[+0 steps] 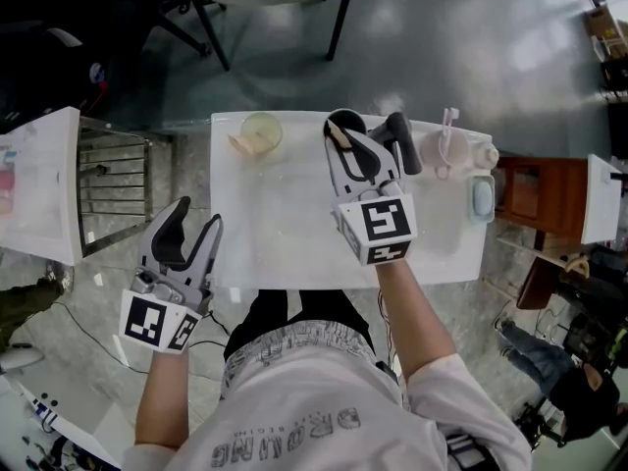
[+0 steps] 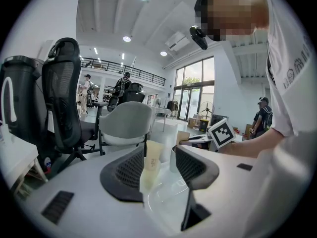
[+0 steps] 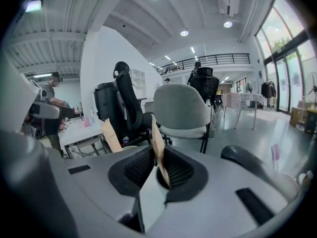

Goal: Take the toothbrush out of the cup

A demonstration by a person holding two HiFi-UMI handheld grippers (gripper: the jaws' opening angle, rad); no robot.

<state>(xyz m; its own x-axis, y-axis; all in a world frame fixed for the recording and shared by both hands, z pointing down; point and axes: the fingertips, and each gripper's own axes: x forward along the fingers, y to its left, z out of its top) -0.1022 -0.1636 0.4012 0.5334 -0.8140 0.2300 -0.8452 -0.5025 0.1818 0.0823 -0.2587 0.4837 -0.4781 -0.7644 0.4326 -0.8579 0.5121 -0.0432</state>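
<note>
- Tan, flat, paper-sleeved toothbrush point(image 1: 339, 135) stands leaning in the dark round cup point(image 1: 345, 118) on the white tabletop point(image 1: 285, 224). Its upper part sticks out well above the cup rim.
- Right claw point(image 3: 157, 151) is right at the cup, jaws standing narrow w/ the toothbrush's upper part between them. Pads look to be pinching both flat faces, tho the edge-on view makes full contact hard to confirm.
- Left claw point(image 1: 196, 219) is well apart from the cup, on the person's near-left side, jaws spread wide & gripping nothing. A pale paper sleeve point(image 2: 151, 160) in a clear round cup point(image 1: 262, 129), just left of the dark cup, shows beyond the gap, not in it.
- Weight, my read: very light, so a gentle pinch should carry it.
- Stiffness: prob. a stiff handle under a thin sleeve. The paper could crease or slip along the handle if the squeeze is too hard or too weak. Not fragile otherwise.
- Surface: sleeve looks matte, so friction on the ribbed pads should be OK. Bigger worry is a long flat piece pivoting in the pinch.
- Where to hold: on the broad flat faces, above the cup rim, approx where the right claw sits now. Avoid the thin edges & the very tip.
- The cup looks light & nothing steadies it. If the toothbrush drags on the rim, the cup may tip or slide, so pulling out along the lean seems safest.
</note>
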